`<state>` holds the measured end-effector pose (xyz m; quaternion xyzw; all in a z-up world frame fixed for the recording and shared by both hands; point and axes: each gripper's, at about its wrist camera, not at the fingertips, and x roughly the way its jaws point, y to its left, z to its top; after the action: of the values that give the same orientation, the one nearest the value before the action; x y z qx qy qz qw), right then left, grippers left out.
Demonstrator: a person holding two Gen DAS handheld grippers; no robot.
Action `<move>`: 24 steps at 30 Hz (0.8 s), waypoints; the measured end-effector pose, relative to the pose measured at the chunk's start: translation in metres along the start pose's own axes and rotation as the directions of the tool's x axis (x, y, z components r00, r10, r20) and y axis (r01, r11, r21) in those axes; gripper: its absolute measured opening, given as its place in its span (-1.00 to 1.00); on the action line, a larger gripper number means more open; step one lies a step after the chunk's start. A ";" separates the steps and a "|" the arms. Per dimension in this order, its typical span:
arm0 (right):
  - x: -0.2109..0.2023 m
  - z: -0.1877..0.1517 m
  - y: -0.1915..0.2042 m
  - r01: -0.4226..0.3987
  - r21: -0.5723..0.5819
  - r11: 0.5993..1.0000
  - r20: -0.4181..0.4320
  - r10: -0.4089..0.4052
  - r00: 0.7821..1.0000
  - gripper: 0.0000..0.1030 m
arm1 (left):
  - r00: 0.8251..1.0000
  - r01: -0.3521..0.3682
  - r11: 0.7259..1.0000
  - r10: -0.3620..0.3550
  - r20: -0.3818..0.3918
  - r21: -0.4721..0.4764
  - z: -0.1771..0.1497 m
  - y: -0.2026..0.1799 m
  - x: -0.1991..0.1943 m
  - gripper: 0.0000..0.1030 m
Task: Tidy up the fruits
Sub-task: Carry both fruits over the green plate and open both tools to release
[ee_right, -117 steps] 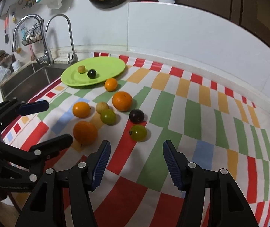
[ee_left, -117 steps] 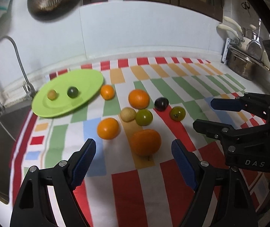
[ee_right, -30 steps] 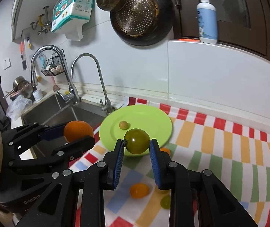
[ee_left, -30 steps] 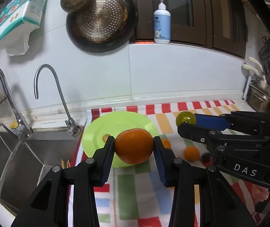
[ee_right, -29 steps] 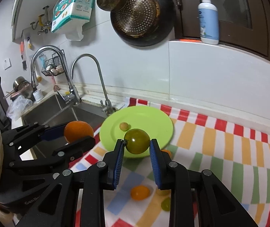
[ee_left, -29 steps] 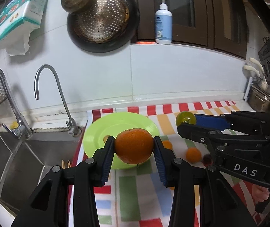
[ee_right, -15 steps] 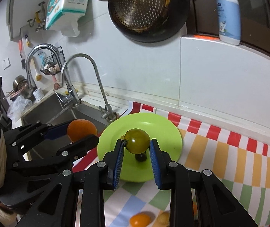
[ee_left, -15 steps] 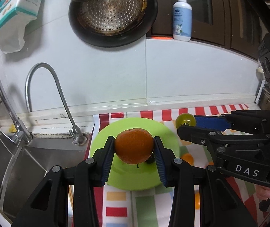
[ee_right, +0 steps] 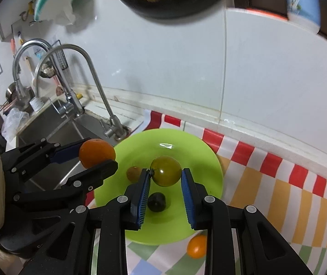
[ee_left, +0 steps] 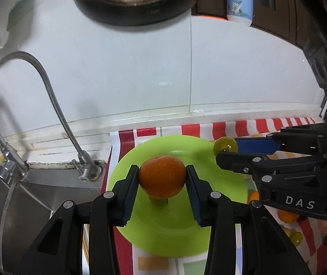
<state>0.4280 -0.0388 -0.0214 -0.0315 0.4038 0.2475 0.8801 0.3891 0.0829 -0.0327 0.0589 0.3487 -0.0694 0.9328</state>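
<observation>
A: What do we have in our left gripper (ee_left: 162, 178)?

B: We are squeezing a round orange (ee_left: 162, 177) between its two blue pads (ee_left: 130, 191). The pads press on both sides of it, and it hangs in the air.

A: And what sits under it?

B: The green plate (ee_left: 223, 171) is right below and a bit ahead of that gripper. A little brownish fruit peeks out just under the orange, but we cannot tell much about it from the left wrist view.

A: What about our right gripper (ee_right: 165, 178)?

B: It is clamped on a yellow-green tomato (ee_right: 166, 171). The tomato sits up near the fingertips, held from both sides, above the same plate (ee_right: 200, 151).

A: What do we see on the plate from that side?

B: A small brown fruit (ee_right: 133, 173) lies just left of the right gripper's left finger. A dark round fruit (ee_right: 156, 202) lies between its two fingers, lower down, on the plate and not touching the tomato.

A: Anything off the plate?

B: A small orange fruit (ee_right: 196, 246) rests on the striped cloth (ee_right: 278, 190) by the right gripper's right finger, just past the plate's near rim. The cloth covers the table.

A: And to the left of our grippers?

B: The sink (ee_right: 49, 126) with its bent tap (ee_left: 49, 91). Our left gripper (ee_right: 99, 158) with the orange is beside the plate's left rim, close to the sink.
</observation>
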 end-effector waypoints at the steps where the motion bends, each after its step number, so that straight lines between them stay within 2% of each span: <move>1: 0.008 0.002 -0.003 -0.003 0.005 1.000 -0.016 0.003 1.000 -0.44 | 1.000 -0.003 1.000 0.003 -0.003 0.004 0.000 0.001 0.005 -0.22; 12: 0.061 0.005 -0.019 0.005 0.037 0.999 -0.126 0.000 0.992 -0.44 | 0.995 0.010 1.000 -0.009 -0.101 0.011 0.004 0.012 0.056 -0.22; 19: 0.078 0.005 -0.026 -0.007 0.069 0.998 -0.157 0.018 0.987 -0.43 | 0.992 0.010 1.000 -0.008 -0.124 0.018 0.000 0.011 0.068 -0.21; 20: 0.079 0.005 -0.026 -0.007 0.070 0.998 -0.157 0.018 0.987 -0.43 | 0.992 0.006 1.000 -0.004 -0.128 0.022 0.000 0.011 0.069 -0.20; 24: 0.079 0.004 -0.026 0.004 0.070 0.998 -0.162 0.007 0.987 -0.39 | 0.994 -0.020 1.000 0.022 -0.109 0.016 0.002 0.012 0.063 0.09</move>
<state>0.4864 -0.0280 -0.0792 -0.0206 0.4826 0.2305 0.8447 0.4389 0.0885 -0.0719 0.0730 0.3982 -0.0589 0.9125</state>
